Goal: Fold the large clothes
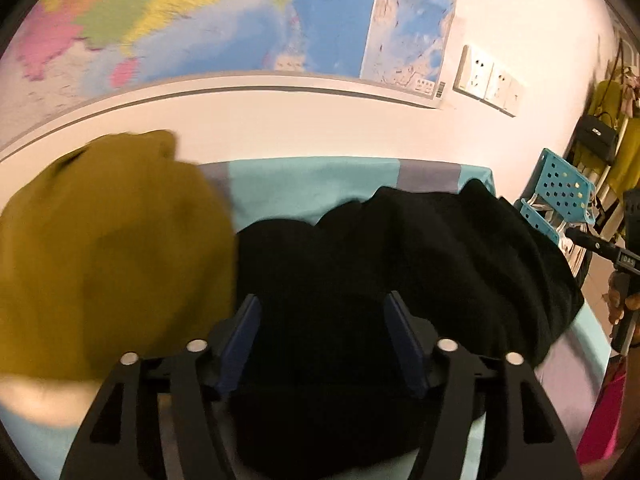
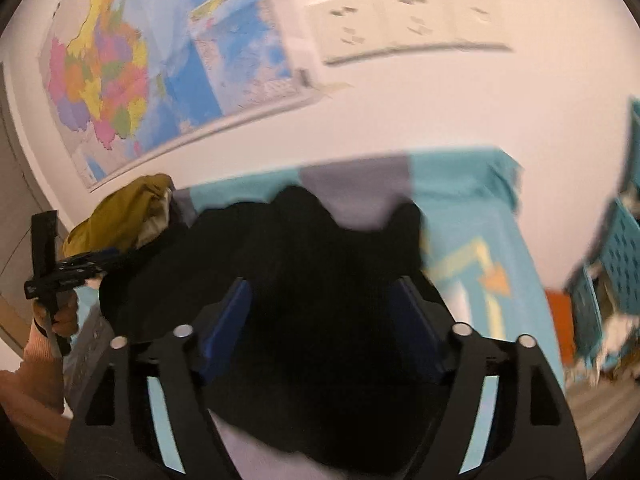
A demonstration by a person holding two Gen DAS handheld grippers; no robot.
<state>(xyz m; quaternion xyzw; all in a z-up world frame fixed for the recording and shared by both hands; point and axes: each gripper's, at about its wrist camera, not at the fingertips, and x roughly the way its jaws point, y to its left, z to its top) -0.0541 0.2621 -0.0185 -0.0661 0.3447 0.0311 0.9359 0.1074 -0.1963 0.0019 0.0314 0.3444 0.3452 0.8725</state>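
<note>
teal bedsheet: left gripper, right gripper level, spread (over black garment).

Both claws are held with fingers spread wide: left claw, right claw, each pointed toward 12 o'clock.

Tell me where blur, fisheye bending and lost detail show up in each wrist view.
Left wrist view: the mustard garment and wall map are motion-smeared, the map's lower border bows, and the black garment is featureless dark. Right wrist view: smear is heavier, streaking the wall sockets and blue rack; the black garment shows no folds.
</note>
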